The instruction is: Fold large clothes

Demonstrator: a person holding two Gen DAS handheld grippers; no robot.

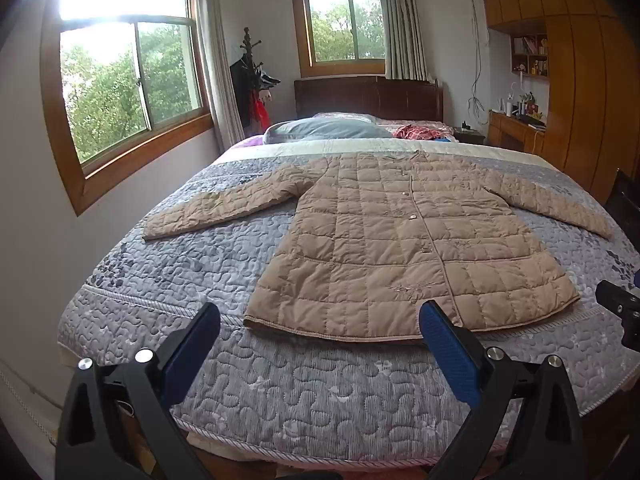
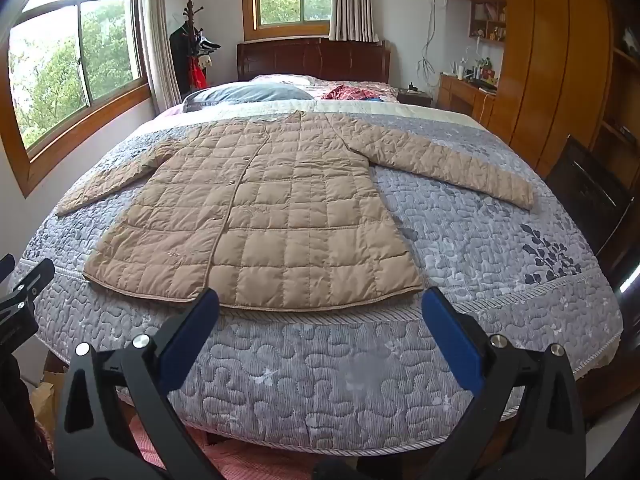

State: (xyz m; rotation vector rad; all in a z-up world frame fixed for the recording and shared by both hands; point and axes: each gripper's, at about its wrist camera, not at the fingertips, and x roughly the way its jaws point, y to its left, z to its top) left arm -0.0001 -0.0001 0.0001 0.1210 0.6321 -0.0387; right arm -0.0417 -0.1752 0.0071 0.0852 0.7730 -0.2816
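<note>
- A tan quilted coat is lying flat and face up on the bed, spread over a grey-lilac quilted bedspread.
- The coat's hem is lying nearest the foot of the bed, and its collar is pointing toward the far headboard.
- Both sleeves are stretching outward: the left sleeve is angling toward the window side, and the right sleeve is reaching toward the wardrobe side.
- The closed front with its small snaps is running from collar to hem, slightly left of centre in the right wrist view.
- The left hand-held gripper is hovering above the near edge of the bed with its jaws standing wide apart, nothing between them; its blue pads are framing the left and middle part of the hem without touching it.
- The right hand-held gripper is likewise spreading its jaws fully, holding nothing, above the bedspread just short of the right half of the hem.
- In the left wrist view, part of the right hand-held gripper is showing at the right edge; in the right wrist view, part of the left one is showing at the left edge.
- A grey pillow and a red patterned cloth are lying at the far end of the bed.
- A wooden wardrobe is standing on the right, and a coat rack is standing in the far left corner between two windows.
</note>
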